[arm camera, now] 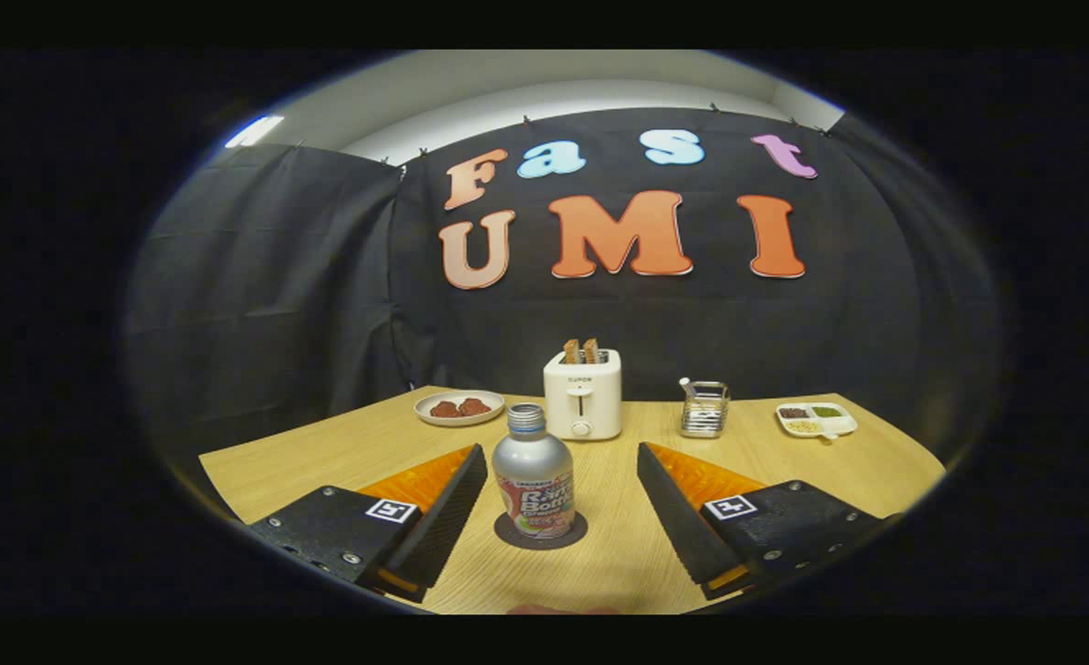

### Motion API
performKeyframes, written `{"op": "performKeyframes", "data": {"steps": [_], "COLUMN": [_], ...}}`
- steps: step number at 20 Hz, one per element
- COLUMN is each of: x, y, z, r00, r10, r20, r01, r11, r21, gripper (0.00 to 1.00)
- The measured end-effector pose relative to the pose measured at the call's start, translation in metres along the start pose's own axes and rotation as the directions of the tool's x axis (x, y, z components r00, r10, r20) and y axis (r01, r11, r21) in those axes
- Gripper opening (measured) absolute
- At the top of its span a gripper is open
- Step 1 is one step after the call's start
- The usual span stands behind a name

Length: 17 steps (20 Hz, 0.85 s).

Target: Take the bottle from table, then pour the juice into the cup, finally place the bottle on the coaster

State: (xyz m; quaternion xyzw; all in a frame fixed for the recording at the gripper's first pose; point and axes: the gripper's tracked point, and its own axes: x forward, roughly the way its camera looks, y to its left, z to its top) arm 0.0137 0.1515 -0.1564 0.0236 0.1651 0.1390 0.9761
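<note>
The silver metal bottle (532,480) has a brushed, softly shining body, a ribbed screw cap and a glossy printed label. It stands on a dark, matt round coaster (541,538). The pale wooden table (369,443) is smooth with fine grain. The gripper (562,471), spread wide of the bottle, has fingers (447,508) of matt black, rough-textured pads with glossy orange sides. The white toaster (583,394) looks like smooth plastic. The small wire holder (704,408) gleams like metal.

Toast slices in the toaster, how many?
2, upright side by side in the toaster slots: left slice, right slice. It stands beyond the bottle, which sits between the open gripper fingers.
</note>
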Motion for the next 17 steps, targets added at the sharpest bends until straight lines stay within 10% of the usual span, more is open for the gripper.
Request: {"op": "performKeyframes", "data": {"steps": [17], "x": [-0.110], "y": [-0.026], "z": [0.084], "r00": [0.965], "r10": [-0.112], "r20": [0.237], "r01": [0.126], "r11": [0.991], "r21": [-0.042], "gripper": [0.97]}}
